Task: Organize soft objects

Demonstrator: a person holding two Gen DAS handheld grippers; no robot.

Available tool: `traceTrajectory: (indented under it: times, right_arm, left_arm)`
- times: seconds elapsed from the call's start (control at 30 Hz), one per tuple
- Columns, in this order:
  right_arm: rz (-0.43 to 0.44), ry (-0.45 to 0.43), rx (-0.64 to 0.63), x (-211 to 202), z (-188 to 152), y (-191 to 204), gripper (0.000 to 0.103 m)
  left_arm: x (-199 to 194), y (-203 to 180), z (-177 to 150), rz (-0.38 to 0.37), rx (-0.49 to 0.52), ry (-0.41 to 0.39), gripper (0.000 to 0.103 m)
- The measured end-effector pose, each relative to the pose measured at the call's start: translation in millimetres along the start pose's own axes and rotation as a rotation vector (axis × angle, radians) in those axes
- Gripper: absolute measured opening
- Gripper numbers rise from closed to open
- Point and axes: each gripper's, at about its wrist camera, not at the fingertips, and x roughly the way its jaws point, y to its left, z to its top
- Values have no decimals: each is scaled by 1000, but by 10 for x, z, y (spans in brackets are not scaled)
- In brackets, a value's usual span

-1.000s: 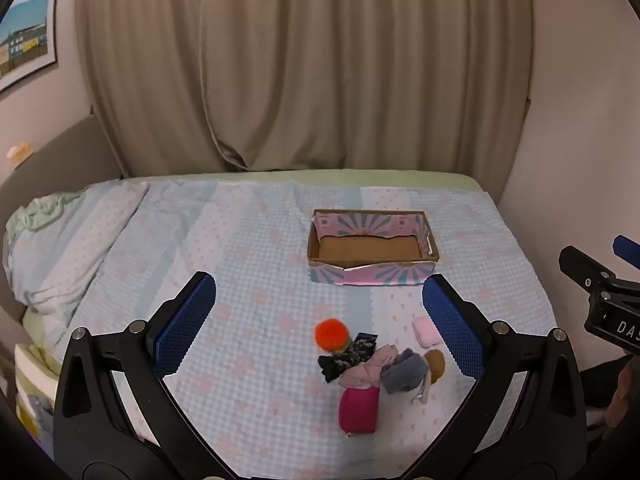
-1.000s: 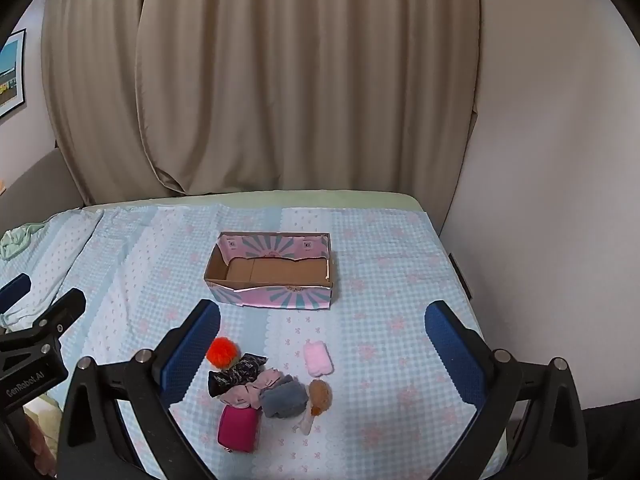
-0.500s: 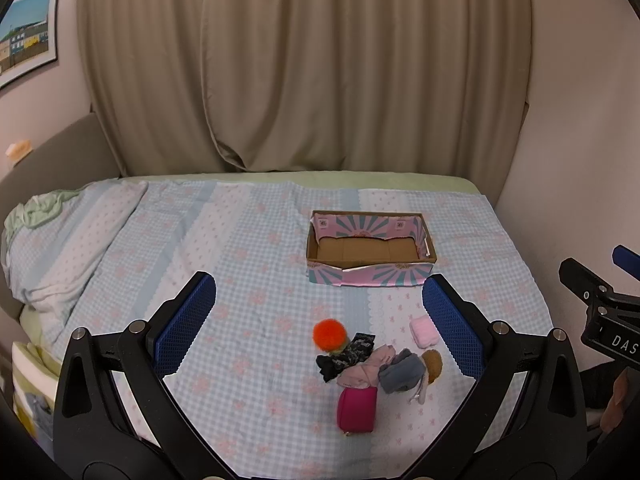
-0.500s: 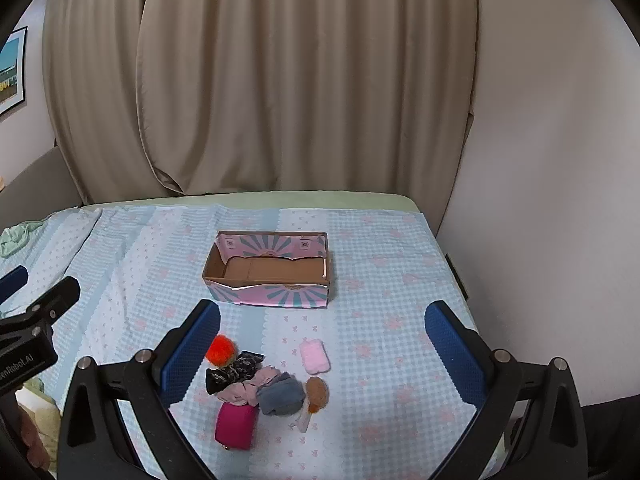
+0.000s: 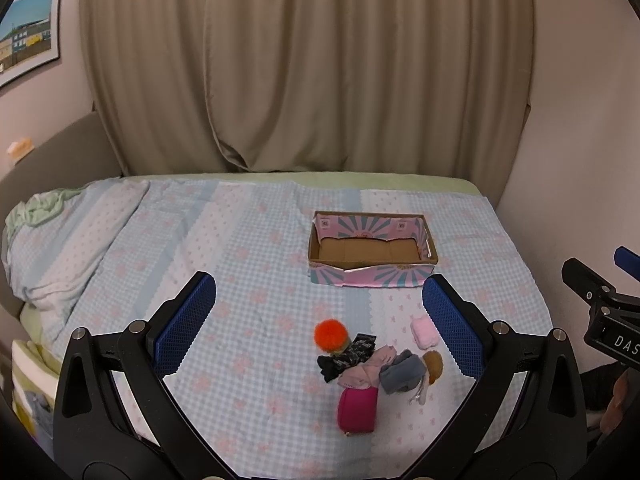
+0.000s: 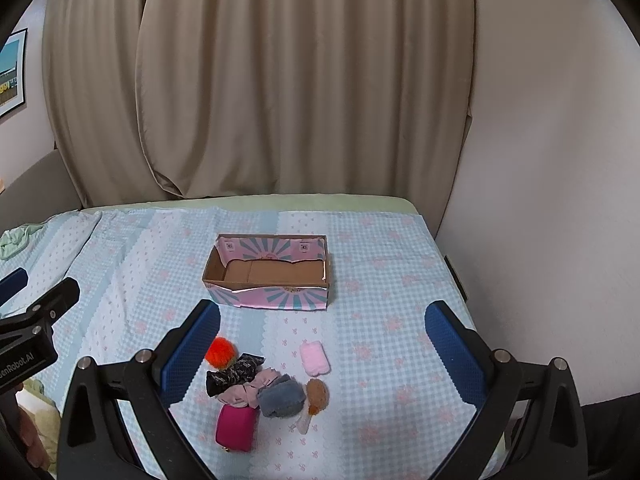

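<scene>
So far little has changed: both the left hand-held gripper and right hand-held gripper stay spread and empty, drifting slightly above the bed, the soft-object pile untouched before the empty cardboard box.

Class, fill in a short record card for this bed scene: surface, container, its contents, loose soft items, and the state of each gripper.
surface: bed with a light blue checked cover
container: open cardboard box, pink and teal print
box contents: nothing visible inside
loose items: orange pom-pom, pale pink pad, magenta pouch, grey cloth, brown fuzzy piece, dark patterned cloth, all on the cover in front of the box
left gripper: open, holding nothing
right gripper: open, holding nothing
</scene>
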Motion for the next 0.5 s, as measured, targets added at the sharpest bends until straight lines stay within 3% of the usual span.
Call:
traceTrajectory:
  times: [0.5]
  right_arm:
    - [9,-6,12,114,17,-14,102]
  left_arm:
    - [69,38,71,-2,5,-3,102]
